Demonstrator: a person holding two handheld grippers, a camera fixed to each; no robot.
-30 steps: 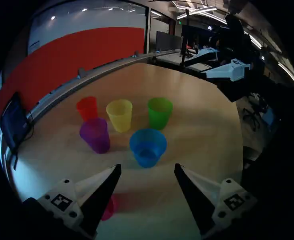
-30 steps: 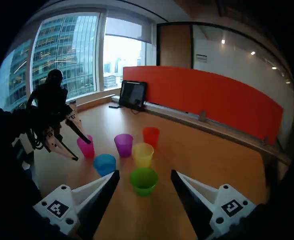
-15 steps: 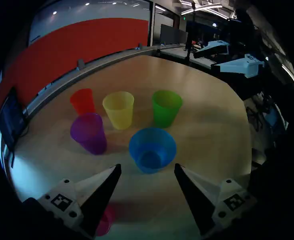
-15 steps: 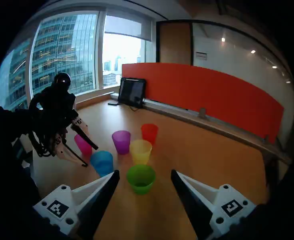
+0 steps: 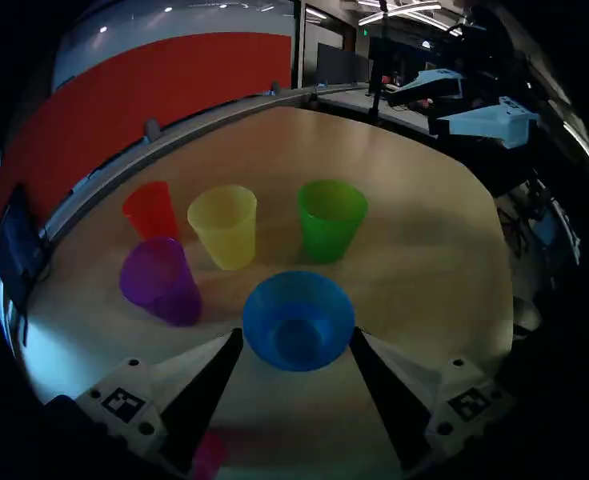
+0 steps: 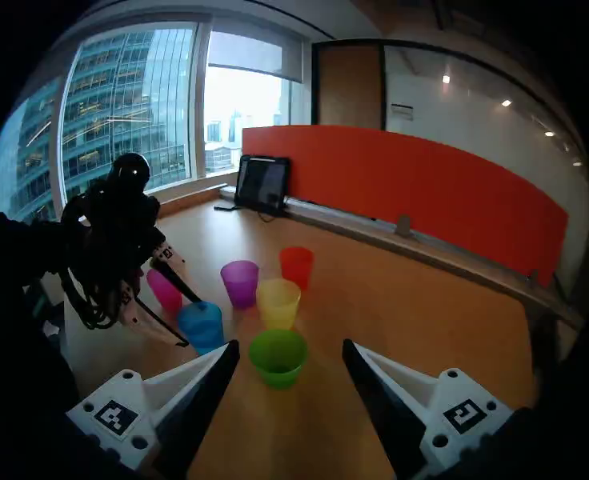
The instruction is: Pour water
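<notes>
Fingers (image 5: 206,376) of the left gripper (image 5: 294,332) are standing wide apart, gripping nothing, with the blue cup (image 5: 298,320) sitting upright on the table (image 5: 422,240) between their tips. The right gripper (image 6: 289,344) is likewise hanging released, its fingers empty, facing the green cup (image 6: 278,358) a little ahead of it. Behind the blue cup, the purple cup (image 5: 158,280), yellow cup (image 5: 223,224) and red cup (image 5: 150,210) are standing in a loose cluster, close by but apart from it.

The blue cup is looking like thin, translucent plastic: probably light, with walls that are going to give under a hard squeeze. Its smooth, tapering side is likely making it slippery, so the better hold is across the mid-wall, below the rim, with gentle pressure. Whether it is carrying water I cannot tell; if so, it will be heavier and prone to sloshing.
</notes>
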